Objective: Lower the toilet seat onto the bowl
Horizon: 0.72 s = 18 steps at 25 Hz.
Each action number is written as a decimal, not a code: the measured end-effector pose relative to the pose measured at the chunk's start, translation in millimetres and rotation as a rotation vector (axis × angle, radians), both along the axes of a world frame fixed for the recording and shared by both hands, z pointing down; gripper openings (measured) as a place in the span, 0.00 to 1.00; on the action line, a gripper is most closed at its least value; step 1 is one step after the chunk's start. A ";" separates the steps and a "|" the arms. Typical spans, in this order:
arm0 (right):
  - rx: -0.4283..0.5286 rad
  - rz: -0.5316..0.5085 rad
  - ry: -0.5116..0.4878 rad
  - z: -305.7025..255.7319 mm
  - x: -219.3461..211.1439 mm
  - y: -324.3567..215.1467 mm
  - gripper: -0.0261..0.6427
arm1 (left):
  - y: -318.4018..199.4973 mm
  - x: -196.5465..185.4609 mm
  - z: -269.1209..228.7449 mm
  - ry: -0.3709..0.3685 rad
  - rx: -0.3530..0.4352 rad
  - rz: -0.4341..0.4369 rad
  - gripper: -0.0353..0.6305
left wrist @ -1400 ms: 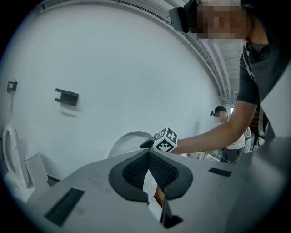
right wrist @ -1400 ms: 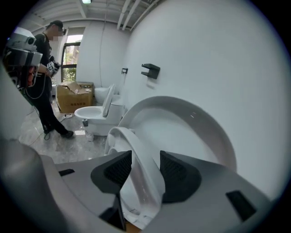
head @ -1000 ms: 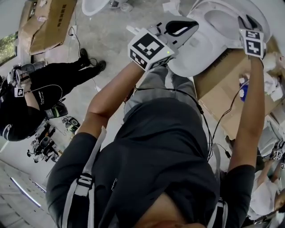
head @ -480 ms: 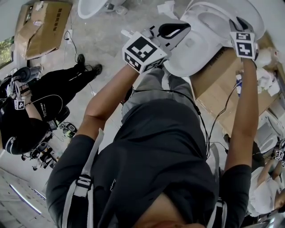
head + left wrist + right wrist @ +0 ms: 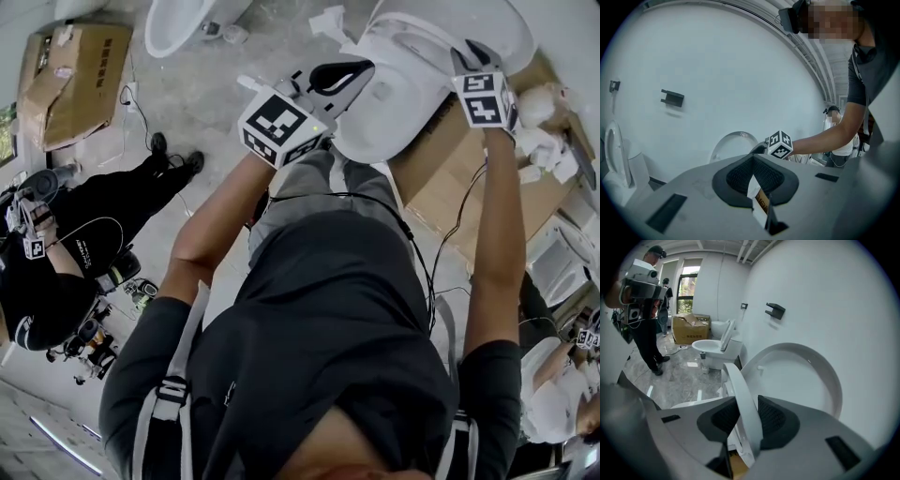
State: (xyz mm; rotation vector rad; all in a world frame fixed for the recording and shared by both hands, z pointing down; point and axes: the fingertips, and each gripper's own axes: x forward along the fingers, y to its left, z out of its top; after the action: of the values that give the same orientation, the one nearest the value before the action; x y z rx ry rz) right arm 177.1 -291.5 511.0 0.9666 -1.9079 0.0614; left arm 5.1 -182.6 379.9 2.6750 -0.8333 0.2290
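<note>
A white toilet (image 5: pixel 394 108) stands in front of me on cardboard. Its lid (image 5: pixel 806 380) leans up against the wall. The seat ring (image 5: pixel 740 394) is tilted away from the lid and runs between the pads of my right gripper (image 5: pixel 743 423). That gripper's jaws have just been closing, and both pads now press on the seat. In the head view the right gripper (image 5: pixel 472 54) sits over the toilet's far rim. My left gripper (image 5: pixel 361 67) hovers beside the bowl's left side, jaws together on nothing. In its own view the left gripper (image 5: pixel 754 187) faces the raised lid (image 5: pixel 733 143).
Flattened cardboard (image 5: pixel 450 187) lies under the toilet. A second toilet (image 5: pixel 712 348) and a cardboard box (image 5: pixel 689 329) stand further along the wall. A person in black (image 5: pixel 56 272) crouches at the left, and another stands in the right gripper view (image 5: pixel 644 310). A cable hangs from my right arm.
In the head view both grippers have shifted left. The right one has come a little toward me across the toilet with the seat in its jaws.
</note>
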 end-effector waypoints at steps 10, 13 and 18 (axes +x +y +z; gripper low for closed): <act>-0.020 -0.028 0.020 4.0 -8.4 32.8 0.22 | 6.6 3.5 7.9 0.009 -0.020 0.031 0.06; -0.027 -0.033 0.027 6.5 -11.2 40.5 0.22 | 7.5 2.9 8.9 0.013 -0.024 0.038 0.06; -0.044 -0.049 0.036 10.3 -16.6 56.7 0.21 | 9.8 -1.5 12.7 0.015 -0.031 0.041 0.06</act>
State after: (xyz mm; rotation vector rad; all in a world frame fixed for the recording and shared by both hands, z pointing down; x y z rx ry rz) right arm 160.5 -234.8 521.4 0.8860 -1.8887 0.0570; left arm 3.6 -172.8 392.6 2.6633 -0.7646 0.2296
